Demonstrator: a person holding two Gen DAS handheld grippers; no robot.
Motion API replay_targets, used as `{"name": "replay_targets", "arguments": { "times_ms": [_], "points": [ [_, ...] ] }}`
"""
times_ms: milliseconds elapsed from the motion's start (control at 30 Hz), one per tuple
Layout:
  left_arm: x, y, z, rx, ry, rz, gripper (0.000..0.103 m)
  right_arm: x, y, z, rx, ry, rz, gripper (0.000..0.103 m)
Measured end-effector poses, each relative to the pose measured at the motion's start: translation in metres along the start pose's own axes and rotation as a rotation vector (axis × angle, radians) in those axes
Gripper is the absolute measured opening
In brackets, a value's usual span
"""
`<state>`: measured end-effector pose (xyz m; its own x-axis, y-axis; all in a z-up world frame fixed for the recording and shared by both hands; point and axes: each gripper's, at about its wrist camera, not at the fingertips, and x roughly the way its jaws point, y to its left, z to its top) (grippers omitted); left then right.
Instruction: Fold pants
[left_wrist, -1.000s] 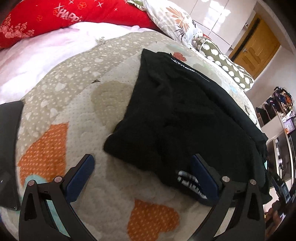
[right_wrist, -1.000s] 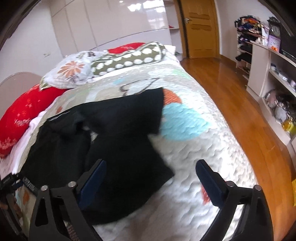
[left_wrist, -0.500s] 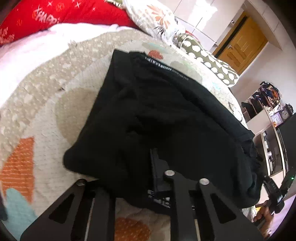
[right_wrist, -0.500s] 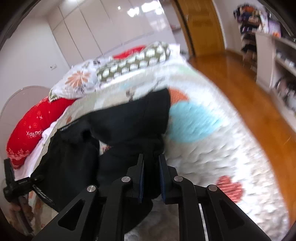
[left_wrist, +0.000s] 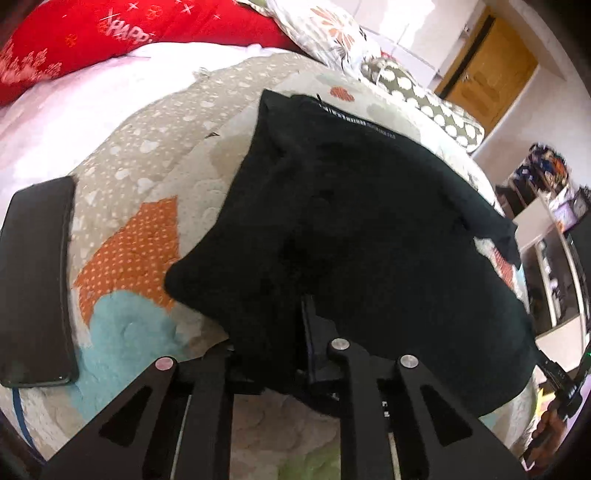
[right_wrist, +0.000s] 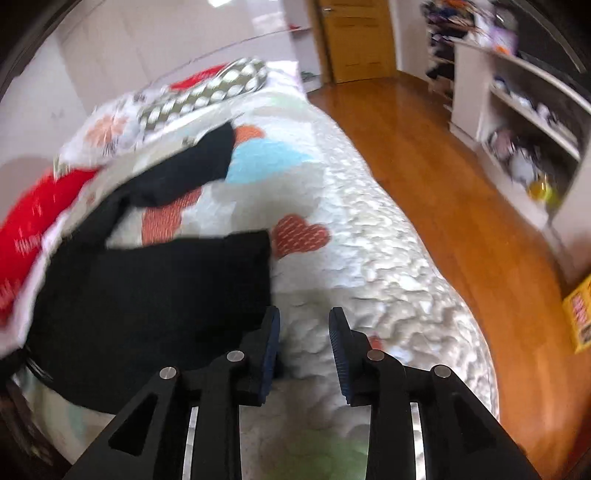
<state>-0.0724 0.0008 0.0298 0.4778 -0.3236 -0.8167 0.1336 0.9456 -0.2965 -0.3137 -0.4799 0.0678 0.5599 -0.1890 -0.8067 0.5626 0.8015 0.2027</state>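
Observation:
Black pants (left_wrist: 351, 229) lie spread and rumpled on a quilted bedspread (left_wrist: 147, 177). My left gripper (left_wrist: 280, 332) is shut on the near edge of the pants; the cloth hides its fingertips. In the right wrist view the pants (right_wrist: 147, 291) lie to the left, one leg (right_wrist: 199, 166) reaching toward the pillows. My right gripper (right_wrist: 304, 332) is partly open with nothing between its blue pads, just right of the pants' edge and above the bedspread (right_wrist: 369, 258).
A black phone (left_wrist: 35, 284) lies on the bed at the left. A red pillow (left_wrist: 110, 33) and patterned pillows (left_wrist: 424, 107) sit at the head. Right of the bed are a wooden floor (right_wrist: 461, 184), white shelves (right_wrist: 517, 103) and a door (right_wrist: 354, 37).
Both grippers shut on the pants half a second ago. The left still holds and has pulled the cloth back. The right has opened, let go, and the pants edge now lies to its left.

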Motion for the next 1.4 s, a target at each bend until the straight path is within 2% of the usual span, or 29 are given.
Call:
{"name": "replay_targets", "arguments": {
  "times_ms": [167,267,300,333,367,433,467,600,700,800,967,1067,1333,1400],
  "points": [
    [-0.012,0.001,0.0,-0.003,-0.02,0.035,0.023,-0.01,0.014,0.008,-0.074,-0.048,0.022,0.037],
    [-0.021,0.007,-0.002,-0.003,-0.037,0.062,0.028,-0.009,0.045,0.004,-0.177,-0.059,0.111,0.038],
    [-0.023,0.01,-0.002,-0.008,-0.043,0.075,0.03,-0.007,0.056,-0.001,-0.221,-0.053,0.133,0.04],
    [-0.022,0.012,-0.003,-0.012,-0.043,0.087,0.034,-0.003,0.065,-0.006,-0.251,-0.042,0.143,0.048],
    [-0.02,0.016,-0.004,-0.023,-0.036,0.096,0.037,0.006,0.076,-0.012,-0.297,-0.01,0.139,0.06],
    [-0.017,0.02,-0.006,-0.043,-0.021,0.085,0.039,0.024,0.087,-0.022,-0.356,0.052,0.093,0.061],
    [-0.019,0.02,-0.007,-0.042,-0.02,0.087,0.039,0.026,0.092,-0.024,-0.374,0.044,0.071,0.063],
    [-0.043,0.008,-0.005,0.006,-0.071,0.128,0.042,0.012,0.097,-0.015,-0.361,0.03,0.105,0.063],
    [-0.059,-0.004,-0.001,0.047,-0.121,0.147,0.06,0.005,0.108,-0.008,-0.361,0.006,0.169,0.063],
    [-0.061,-0.02,0.006,0.084,-0.137,0.115,0.065,0.011,0.126,-0.006,-0.378,0.006,0.204,0.063],
    [-0.039,-0.043,0.011,0.119,-0.115,0.059,0.066,0.028,0.154,-0.009,-0.432,0.029,0.236,0.062],
    [-0.022,-0.054,0.011,0.139,-0.09,0.049,0.068,0.039,0.167,-0.012,-0.466,0.047,0.233,0.062],
    [0.026,-0.066,0.004,0.173,-0.017,0.087,0.068,0.057,0.176,-0.017,-0.514,0.082,0.213,0.063],
    [0.027,-0.07,0.003,0.19,-0.031,0.09,0.075,0.057,0.178,-0.013,-0.51,0.092,0.223,0.064]
  ]
}}
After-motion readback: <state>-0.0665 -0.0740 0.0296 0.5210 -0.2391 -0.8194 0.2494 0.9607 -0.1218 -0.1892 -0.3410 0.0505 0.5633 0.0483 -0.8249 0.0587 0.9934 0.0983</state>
